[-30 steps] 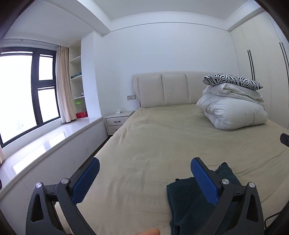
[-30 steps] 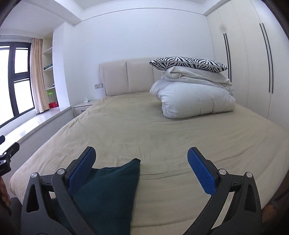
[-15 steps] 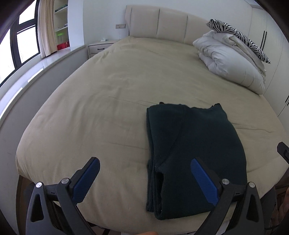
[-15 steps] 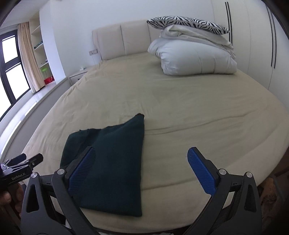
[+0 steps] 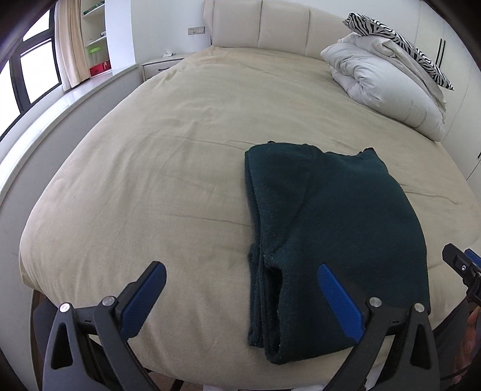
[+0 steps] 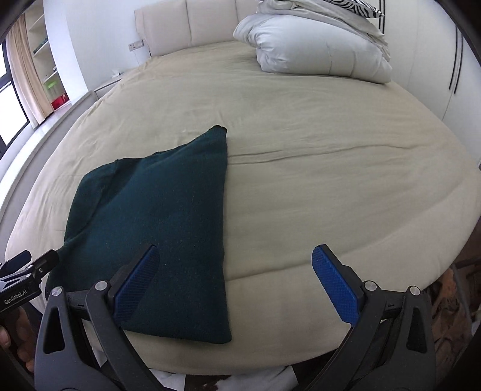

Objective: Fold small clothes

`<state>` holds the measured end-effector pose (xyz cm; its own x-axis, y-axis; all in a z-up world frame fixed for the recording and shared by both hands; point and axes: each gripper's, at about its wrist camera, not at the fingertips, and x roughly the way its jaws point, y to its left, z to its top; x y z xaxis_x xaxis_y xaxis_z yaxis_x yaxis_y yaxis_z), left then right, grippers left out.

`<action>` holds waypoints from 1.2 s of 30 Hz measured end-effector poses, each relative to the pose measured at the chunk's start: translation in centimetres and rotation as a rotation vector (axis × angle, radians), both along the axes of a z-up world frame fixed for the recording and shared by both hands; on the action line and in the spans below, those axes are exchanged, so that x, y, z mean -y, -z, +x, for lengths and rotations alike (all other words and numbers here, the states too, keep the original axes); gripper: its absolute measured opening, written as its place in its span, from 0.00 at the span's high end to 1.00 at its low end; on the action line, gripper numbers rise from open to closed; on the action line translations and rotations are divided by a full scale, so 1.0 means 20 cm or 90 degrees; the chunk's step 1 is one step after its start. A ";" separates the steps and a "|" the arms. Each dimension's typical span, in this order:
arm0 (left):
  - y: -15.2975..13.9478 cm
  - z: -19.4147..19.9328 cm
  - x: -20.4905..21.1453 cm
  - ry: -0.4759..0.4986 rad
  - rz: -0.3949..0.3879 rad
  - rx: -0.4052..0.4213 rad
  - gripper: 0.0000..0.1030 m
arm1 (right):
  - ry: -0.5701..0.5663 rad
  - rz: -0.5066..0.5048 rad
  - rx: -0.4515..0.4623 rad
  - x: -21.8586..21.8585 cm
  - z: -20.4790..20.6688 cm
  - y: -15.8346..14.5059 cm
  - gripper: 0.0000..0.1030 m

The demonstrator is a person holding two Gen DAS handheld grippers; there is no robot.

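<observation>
A dark green folded garment (image 5: pixel 327 228) lies flat on the beige bed (image 5: pixel 180 150) near its foot edge; it also shows in the right wrist view (image 6: pixel 159 216). My left gripper (image 5: pixel 240 288) is open and empty, above the foot edge, with its right finger over the garment's near end. My right gripper (image 6: pixel 234 270) is open and empty, with its left finger over the garment's near right part. The left gripper's tip shows at the left edge of the right wrist view (image 6: pixel 27 267).
A white folded duvet (image 5: pixel 387 87) with a zebra pillow (image 5: pixel 399 39) on top sits at the bed's far right by the headboard (image 5: pixel 270 27). A nightstand (image 5: pixel 159 64) and window ledge (image 5: pixel 54 111) lie to the left, and wardrobe doors (image 6: pixel 445 75) to the right.
Both cameras have tilted down from the headboard toward the bed's foot. The garment now shows whole below both open grippers. The garment itself has not moved.
</observation>
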<state>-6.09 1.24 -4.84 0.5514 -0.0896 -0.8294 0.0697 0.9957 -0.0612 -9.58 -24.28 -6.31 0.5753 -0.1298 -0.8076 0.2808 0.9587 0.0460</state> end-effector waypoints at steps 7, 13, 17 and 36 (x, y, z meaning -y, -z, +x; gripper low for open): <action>0.00 0.01 -0.01 -0.003 0.004 0.002 0.00 | -0.028 -0.011 -0.007 -0.05 0.02 0.00 0.00; 0.00 0.01 -0.01 -0.004 0.005 0.004 0.00 | -0.033 -0.009 -0.008 -0.07 0.01 -0.03 0.00; 0.00 0.01 -0.01 -0.004 0.006 0.004 0.00 | -0.033 -0.005 -0.011 -0.08 0.01 -0.03 0.00; 0.00 0.01 -0.03 -0.005 0.010 0.006 0.00 | -0.033 -0.001 -0.013 -0.10 0.00 -0.02 0.00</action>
<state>-5.97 1.75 -4.76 0.5601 -0.0721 -0.8252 0.0618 0.9971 -0.0452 -9.57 -22.28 -6.01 0.5651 -0.1009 -0.8188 0.2316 0.9720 0.0400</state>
